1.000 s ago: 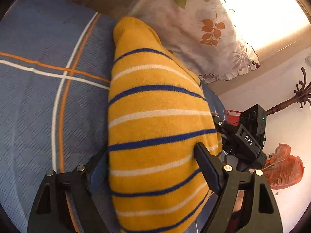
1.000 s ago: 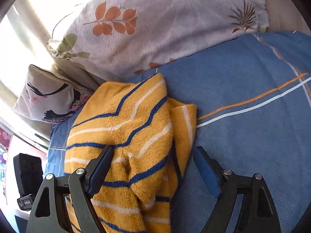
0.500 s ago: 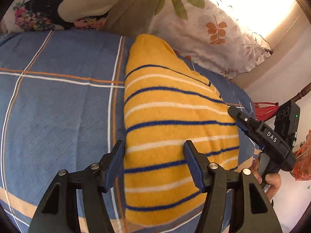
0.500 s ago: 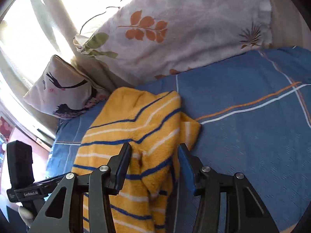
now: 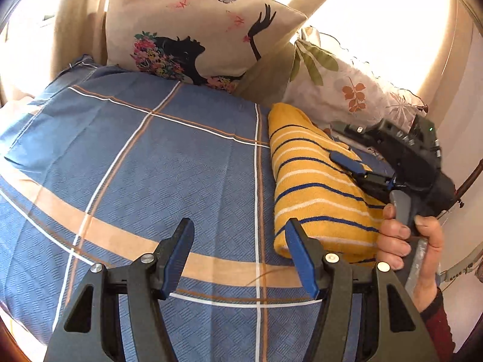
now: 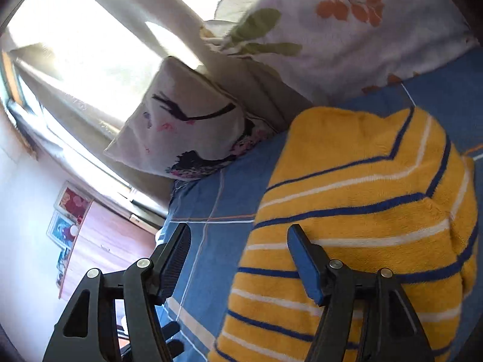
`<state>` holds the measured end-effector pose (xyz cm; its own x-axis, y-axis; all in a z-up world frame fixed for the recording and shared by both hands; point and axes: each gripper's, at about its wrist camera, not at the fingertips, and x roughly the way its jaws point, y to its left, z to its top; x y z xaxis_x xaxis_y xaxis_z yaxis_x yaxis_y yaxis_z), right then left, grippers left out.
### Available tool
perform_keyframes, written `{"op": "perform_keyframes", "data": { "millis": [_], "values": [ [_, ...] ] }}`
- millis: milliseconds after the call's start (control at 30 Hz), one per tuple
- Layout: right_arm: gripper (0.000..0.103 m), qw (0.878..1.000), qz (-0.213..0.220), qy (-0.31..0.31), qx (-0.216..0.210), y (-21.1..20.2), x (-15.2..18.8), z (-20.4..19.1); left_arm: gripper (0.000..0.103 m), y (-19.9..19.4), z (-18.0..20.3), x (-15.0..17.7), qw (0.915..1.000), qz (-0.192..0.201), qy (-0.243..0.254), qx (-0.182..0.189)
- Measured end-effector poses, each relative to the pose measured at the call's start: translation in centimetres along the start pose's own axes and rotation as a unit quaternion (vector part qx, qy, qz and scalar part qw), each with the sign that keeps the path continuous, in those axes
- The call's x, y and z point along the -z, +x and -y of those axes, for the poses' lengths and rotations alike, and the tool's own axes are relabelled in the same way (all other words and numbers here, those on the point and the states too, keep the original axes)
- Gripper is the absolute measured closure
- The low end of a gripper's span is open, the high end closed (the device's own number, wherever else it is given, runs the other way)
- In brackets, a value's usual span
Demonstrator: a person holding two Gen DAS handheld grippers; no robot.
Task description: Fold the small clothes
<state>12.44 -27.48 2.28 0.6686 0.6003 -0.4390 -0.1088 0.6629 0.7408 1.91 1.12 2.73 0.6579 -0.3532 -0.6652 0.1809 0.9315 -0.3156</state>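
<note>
Apparently folded, striped garment (image 5: 317, 193) lies on bedspread (image 5: 151, 166).

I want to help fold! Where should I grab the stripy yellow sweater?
Grab the yellow sweater by its near bottom edge, coming in from the front of the bed. It lies flat in a long folded strip, and that thin end points toward you with open blanket beside it, so it looks easiest to pinch.
</note>
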Motion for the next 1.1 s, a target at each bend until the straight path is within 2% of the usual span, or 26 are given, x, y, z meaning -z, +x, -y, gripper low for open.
{"op": "perform_keyframes", "data": {
  "millis": [67, 100, 200, 233, 267, 333, 400, 500, 567, 633, 700, 733, 800, 900, 933, 1000, 1067, 1100],
  "values": [
    [0.072, 0.999, 0.026, 0.015, 0.038, -1.3, 0.4, 2.1, 0.04, -1.0, 0.0, 0.2, 0.9998, 0.012, 0.013, -0.008],
    [0.075, 0.998, 0.039, 0.025, 0.051, -2.4, 0.6, 3.3, 0.037, -1.5, 0.0, 0.3, 0.9994, 0.022, 0.021, -0.015],
    [0.075, 0.989, 0.092, 0.064, 0.099, -7.1, 2.1, 5.6, 0.033, -2.4, 0.9, 0.7, 0.9969, 0.048, 0.051, -0.036],
    [0.07, 0.987, 0.104, 0.068, 0.098, -9.0, 2.7, 5.9, 0.032, -2.7, 1.3, 0.8, 0.996, 0.056, 0.059, -0.038],
    [0.056, 0.985, 0.116, 0.068, 0.111, -10.8, 3.6, 5.8, 0.031, -3.1, 1.7, 1.0, 0.995, 0.065, 0.065, -0.039],
    [0.036, 0.973, 0.147, 0.046, 0.175, -13.6, 5.7, 4.5, 0.025, -4.0, 2.6, 1.2, 0.9925, 0.086, 0.073, -0.046],
    [0.036, 0.96, 0.173, 0.0, 0.221, -16.3, 7.9, 2.6, 0.02, -5.6, 3.3, 1.6, 0.9878, 0.117, 0.08, -0.065],
    [0.034, 0.94, 0.206, -0.063, 0.263, -19.3, 11.0, -0.4, 0.006, -8.9, 4.3, 2.0, 0.975, 0.179, 0.088, -0.098],
    [0.032, 0.919, 0.235, -0.095, 0.303, -20.8, 13.0, -2.2, 0.002, -11.3, 4.7, 2.3, 0.9669, 0.216, 0.086, -0.105],
    [0.027, 0.885, 0.276, -0.118, 0.355, -22.5, 15.0, -3.8, 0.0, -13.3, 4.9, 2.8, 0.962, 0.24, 0.08, -0.103],
    [0.011, 0.849, 0.325, -0.142, 0.393, -24.1, 16.8, -5.4, 0.0, -14.7, 5.0, 3.6, 0.9585, 0.254, 0.073, -0.106],
    [0.0, 0.835, 0.343, -0.155, 0.402, -24.6, 17.6, -6.1, 0.0, -15.1, 5.3, 3.9, 0.957, 0.258, 0.075, -0.11],
    [0.0, 0.818, 0.356, -0.184, 0.413, -25.0, 18.9, -6.9, 0.0, -15.6, 5.9, 4.7, 0.9545, 0.264, 0.087, -0.109],
    [0.0, 0.797, 0.341, -0.208, 0.453, -24.9, 19.7, -7.8, 0.0, -15.9, 7.2, 6.0, 0.95, 0.266, 0.111, -0.121],
    [0.0, 0.792, 0.339, -0.217, 0.46, -25.0, 20.1, -8.1, 0.0, -15.7, 7.6, 6.4, 0.9493, 0.264, 0.121, -0.12],
    [0.0, 0.793, 0.334, -0.24, 0.449, -25.0, 20.9, -8.6, 0.0, -15.2, 8.2, 7.0, 0.9519, 0.25, 0.136, -0.114],
    [0.0, 0.804, 0.319, -0.245, 0.439, -24.3, 21.1, -8.7, 0.0, -13.9, 8.5, 7.4, 0.9606, 0.215, 0.147, -0.098],
    [0.0, 0.814, 0.31, -0.242, 0.427, -23.8, 21.0, -8.6, 0.0, -13.1, 8.6, 7.5, 0.9651, 0.193, 0.15, -0.094]
  ]
}}
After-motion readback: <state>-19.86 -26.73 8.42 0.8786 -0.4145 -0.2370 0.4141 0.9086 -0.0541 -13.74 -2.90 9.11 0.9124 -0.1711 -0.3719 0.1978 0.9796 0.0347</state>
